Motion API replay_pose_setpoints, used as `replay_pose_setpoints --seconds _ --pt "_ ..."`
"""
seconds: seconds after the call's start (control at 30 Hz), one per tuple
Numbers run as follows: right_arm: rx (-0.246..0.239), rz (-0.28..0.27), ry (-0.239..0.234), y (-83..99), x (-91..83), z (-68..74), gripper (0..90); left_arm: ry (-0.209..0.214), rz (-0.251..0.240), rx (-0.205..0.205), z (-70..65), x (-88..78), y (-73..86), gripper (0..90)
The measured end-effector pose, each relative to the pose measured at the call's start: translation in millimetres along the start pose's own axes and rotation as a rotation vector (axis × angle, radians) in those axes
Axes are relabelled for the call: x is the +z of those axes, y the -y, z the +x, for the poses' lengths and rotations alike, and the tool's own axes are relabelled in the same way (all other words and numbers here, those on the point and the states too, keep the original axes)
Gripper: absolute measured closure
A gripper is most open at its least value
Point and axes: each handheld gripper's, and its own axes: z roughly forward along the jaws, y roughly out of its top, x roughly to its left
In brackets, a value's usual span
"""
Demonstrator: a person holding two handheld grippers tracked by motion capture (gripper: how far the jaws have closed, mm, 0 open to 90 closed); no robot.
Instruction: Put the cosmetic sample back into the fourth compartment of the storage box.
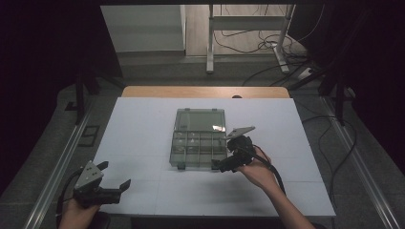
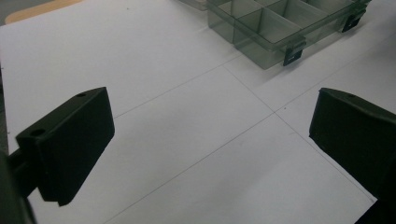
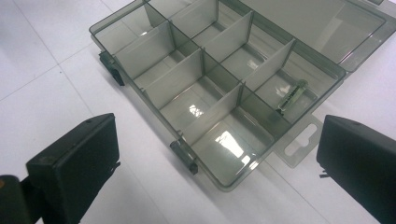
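Clear divided box [image 1: 198, 138] lies mid-tabletop [image 1: 143, 124], lid swung flat behind so every cell is reachable. A small metal piece [image 3: 290, 96] rests in one end cell. Right claw [image 1: 223, 164] hovers at the box's front corner, jaws wide, empty. Left claw [image 1: 114, 183] waits apart, open.

Black claws [image 1: 111, 175] [image 1: 220, 164] w/ grey plates, black cables
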Motion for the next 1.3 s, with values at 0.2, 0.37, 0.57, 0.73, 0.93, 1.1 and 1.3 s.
replay_pose_setpoints --seconds 0.2,0.37,0.57,0.73,0.93,1.1,1.3 --pt "-0.006 -0.011 0.000 4.3 -7.3 1.6 0.0 0.001 0.001 -0.001 0.4 0.1 -0.1 0.7" --pt "-0.012 -0.018 0.002 7.9 -12.6 3.3 0.0 0.000 0.000 -0.001 0.2 0.2 -0.1 0.7" --pt "-0.007 -0.022 0.006 14.1 -18.3 3.8 0.2 -0.001 0.001 -0.001 0.1 0.2 -0.1 0.7" --pt "-0.002 -0.026 0.013 20.6 -23.2 2.9 0.4 -0.002 0.003 0.001 0.2 0.2 -0.2 0.7" --pt "-0.007 -0.034 0.020 26.4 -30.5 4.0 0.6 -0.003 0.002 0.002 -0.2 0.4 -0.3 0.7" --pt "-0.008 -0.037 0.026 32.2 -35.9 5.8 0.7 -0.005 0.004 0.005 -0.5 0.4 -0.4 0.7" --pt "0.003 -0.041 0.035 40.0 -41.7 5.3 0.6 -0.006 0.004 0.005 -0.4 0.4 -0.5 0.7"
